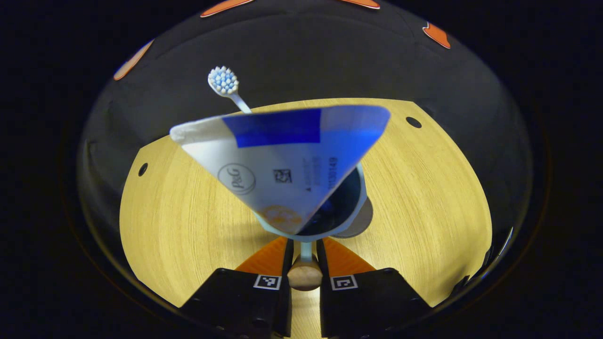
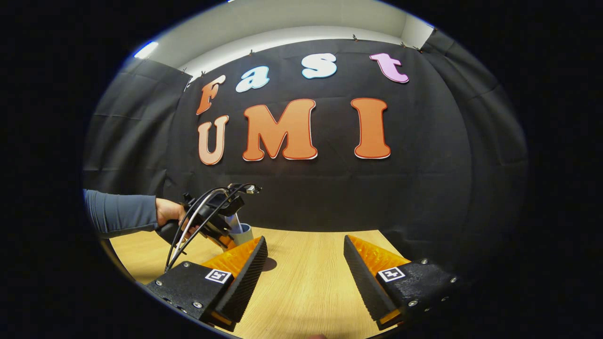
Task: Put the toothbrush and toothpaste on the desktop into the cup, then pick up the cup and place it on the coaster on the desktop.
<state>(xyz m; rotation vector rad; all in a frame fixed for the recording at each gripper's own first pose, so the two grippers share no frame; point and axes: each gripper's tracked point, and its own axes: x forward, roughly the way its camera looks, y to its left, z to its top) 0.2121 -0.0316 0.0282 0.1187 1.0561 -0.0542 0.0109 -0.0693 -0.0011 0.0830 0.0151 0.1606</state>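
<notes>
In the left gripper view, the left gripper (image 1: 305,252) is seen closed narrowly on the handle (image 1: 305,270) of the cup (image 1: 351,207): a pale stem with a rounded wooden end is clamped between both orange-faced fingers. The cup is pale blue with a dark interior and is presented just ahead of the fingertips, above the wooden counter (image 1: 188,226). The toothpaste (image 1: 282,160), a white and blue tube, is observed standing in the cup with its flat crimped end uppermost and leaning toward the camera. The toothbrush (image 1: 225,84) is also in the cup; its blue and white bristle head is seen rising behind the tube, tilted to the left. A grey round coaster (image 1: 362,221) is noted on the counter just beside and partly behind the cup; whether the cup touches it cannot be told.

In the right gripper view, the right gripper (image 2: 305,263) is recorded wide apart with nothing between its fingers, held low over the counter (image 2: 301,292). Farther off to the left, a hand (image 2: 167,212) with a grey-blue sleeve (image 2: 120,212) is seen holding the other gripper, with the cup (image 2: 242,233) at its tip.
</notes>
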